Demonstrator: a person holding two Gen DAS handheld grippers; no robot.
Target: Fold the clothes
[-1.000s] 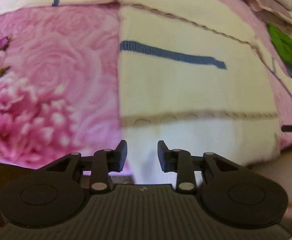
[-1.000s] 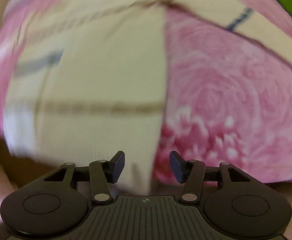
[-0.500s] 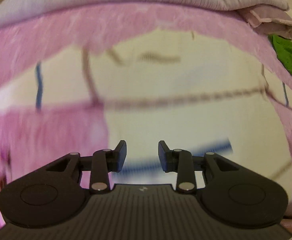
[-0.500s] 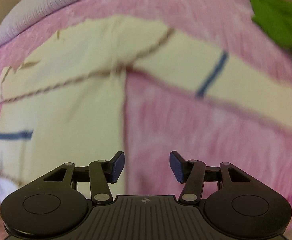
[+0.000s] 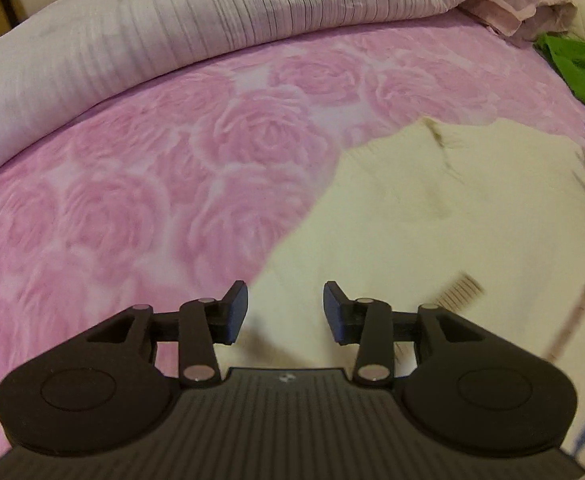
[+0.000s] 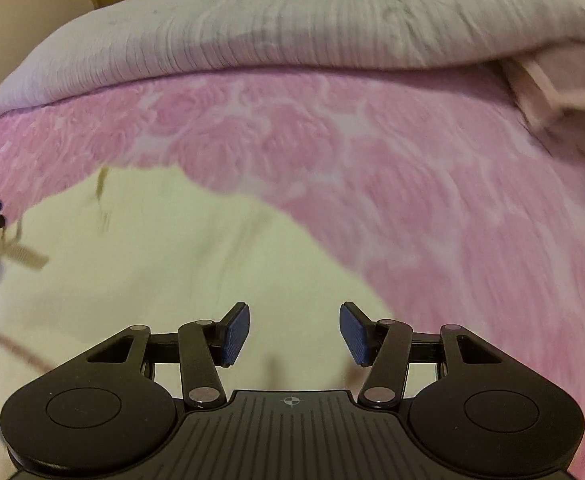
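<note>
Two grippers: left gripper [image 5: 285, 307] and right gripper [image 6: 294, 332], both spread wide, holding nothing.
Cream garment [image 5: 432, 224]: lying on pink rose bedspread [image 5: 152, 200], near right in the left view.
Far: grey quilt [image 6: 292, 28].

We see a cream garment [image 5: 432, 216] with thin brown lines, lying on a pink bedspread [image 5: 172, 184] printed with roses. A pale lilac striped quilt [image 5: 212, 20] lies behind, a bright green cloth [image 5: 580, 68] at the right, and our grippers' pads [image 6: 236, 334] are dark blue.
</note>
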